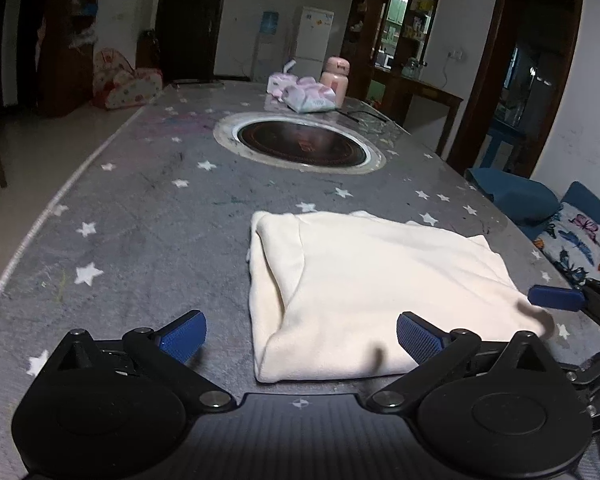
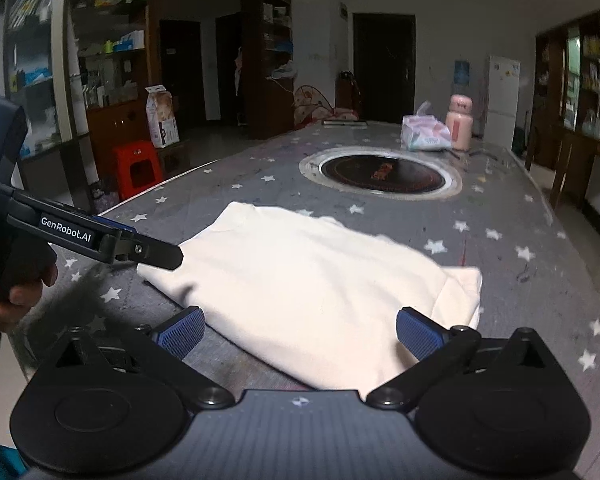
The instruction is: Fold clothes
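Observation:
A cream garment (image 1: pixel 364 280) lies folded into a flat rectangle on the grey star-patterned table (image 1: pixel 140 220). It also shows in the right wrist view (image 2: pixel 308 284). My left gripper (image 1: pixel 302 338) is open and empty, just above the garment's near edge. My right gripper (image 2: pixel 300 334) is open and empty over the garment's near edge. The right gripper's blue fingertip (image 1: pixel 556 298) shows at the garment's right corner in the left wrist view. The left gripper's body (image 2: pixel 100 240) shows at the garment's left corner in the right wrist view.
A round inset cooktop (image 1: pixel 302 144) sits mid-table. A pink bottle (image 1: pixel 335 80) and tissue packs (image 1: pixel 310 96) stand at the far end. A blue seat with a butterfly cushion (image 1: pixel 580 240) is to the right. A red stool (image 2: pixel 138 168) stands on the left.

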